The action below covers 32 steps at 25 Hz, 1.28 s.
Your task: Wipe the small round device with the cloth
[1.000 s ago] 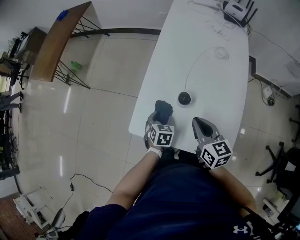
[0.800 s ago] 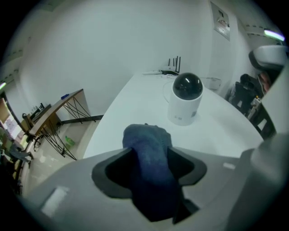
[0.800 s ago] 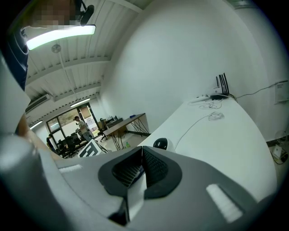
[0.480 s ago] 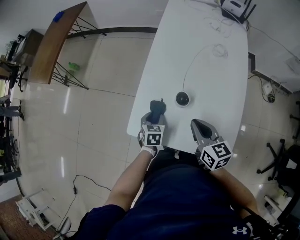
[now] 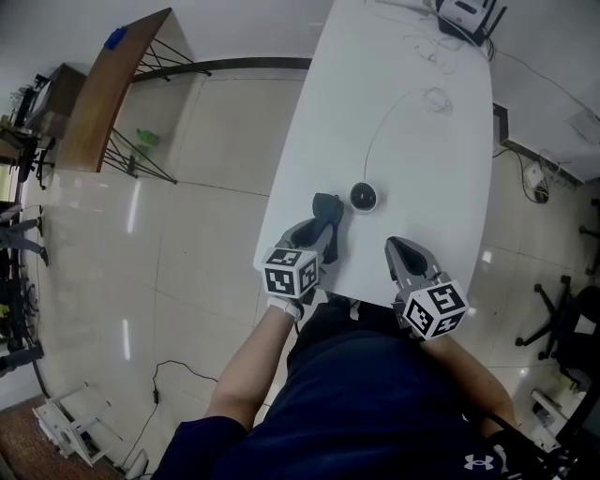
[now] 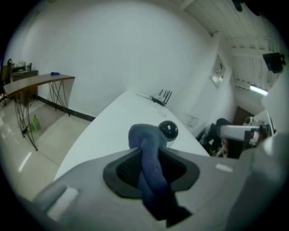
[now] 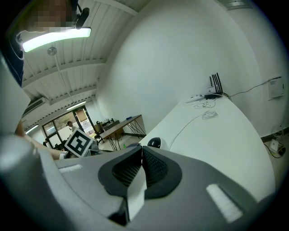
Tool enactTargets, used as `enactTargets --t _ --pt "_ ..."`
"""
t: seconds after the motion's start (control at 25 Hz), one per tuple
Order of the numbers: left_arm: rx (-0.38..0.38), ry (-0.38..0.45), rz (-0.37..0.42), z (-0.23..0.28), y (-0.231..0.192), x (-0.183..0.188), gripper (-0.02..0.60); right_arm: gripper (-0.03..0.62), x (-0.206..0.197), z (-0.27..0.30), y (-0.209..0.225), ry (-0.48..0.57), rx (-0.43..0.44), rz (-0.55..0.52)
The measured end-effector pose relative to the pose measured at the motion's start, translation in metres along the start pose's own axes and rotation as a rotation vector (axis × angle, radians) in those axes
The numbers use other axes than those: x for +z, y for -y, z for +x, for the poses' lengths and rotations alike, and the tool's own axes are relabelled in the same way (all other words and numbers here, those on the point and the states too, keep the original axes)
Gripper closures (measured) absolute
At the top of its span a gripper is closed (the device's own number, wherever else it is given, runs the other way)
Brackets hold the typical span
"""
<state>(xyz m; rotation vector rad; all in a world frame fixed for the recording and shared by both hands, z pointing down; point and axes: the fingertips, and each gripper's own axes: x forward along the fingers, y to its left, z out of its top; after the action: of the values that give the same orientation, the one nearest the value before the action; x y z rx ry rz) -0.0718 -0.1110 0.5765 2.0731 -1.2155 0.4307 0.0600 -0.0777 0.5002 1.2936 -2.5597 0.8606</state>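
The small round device (image 5: 364, 197), black-domed on a white base, sits on the white table (image 5: 412, 141) with its cable running away from me. A dark blue cloth (image 5: 327, 208) hangs bunched in my left gripper (image 5: 324, 231), just left of the device and apart from it. The left gripper's jaws have just been closing and now pinch the cloth (image 6: 149, 153), with the device (image 6: 168, 130) right behind it. My right gripper (image 5: 398, 251) rests near the table's front edge, shut on nothing (image 7: 142, 169); the device (image 7: 154, 142) shows above its jaws.
A router (image 5: 464, 14) and loose white cables (image 5: 436, 98) lie at the table's far end. A wooden side table (image 5: 112, 84) stands on the tiled floor to the left. An office chair (image 5: 572, 323) is at the right.
The left gripper closed on the cloth and lifted it off the table, rolling its wrist; its marker cube shifted left. The right gripper stayed put.
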Motion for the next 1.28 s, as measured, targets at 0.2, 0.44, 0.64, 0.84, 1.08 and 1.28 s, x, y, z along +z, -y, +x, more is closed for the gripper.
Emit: enactTargets --t 0.2,0.44,0.64,0.84,1.08,1.28 --pt "-0.073 0.078 0.188 0.001 0.047 0.043 0.474 0.582 0.008 0.001 0.008 0.015 -0.019 -0.016" --pt "-0.130 0.068 0.714 0.019 0.098 0.061 0.474 0.582 0.022 0.001 0.019 0.044 -0.052 -0.015" --pt "-0.206 -0.032 0.704 0.036 0.094 0.056 0.474 0.582 0.015 -0.003 0.025 0.025 -0.078 0.011" --pt "-0.348 -0.078 0.450 0.039 0.078 0.068 0.474 0.582 0.008 0.000 0.033 0.005 -0.090 0.039" --pt "-0.468 -0.125 0.046 0.053 0.034 0.074 0.471 0.582 0.007 0.008 0.034 -0.013 -0.085 0.062" --pt "-0.468 -0.156 -0.225 0.071 -0.002 0.043 0.471 0.582 0.005 0.007 0.039 -0.017 -0.107 0.081"
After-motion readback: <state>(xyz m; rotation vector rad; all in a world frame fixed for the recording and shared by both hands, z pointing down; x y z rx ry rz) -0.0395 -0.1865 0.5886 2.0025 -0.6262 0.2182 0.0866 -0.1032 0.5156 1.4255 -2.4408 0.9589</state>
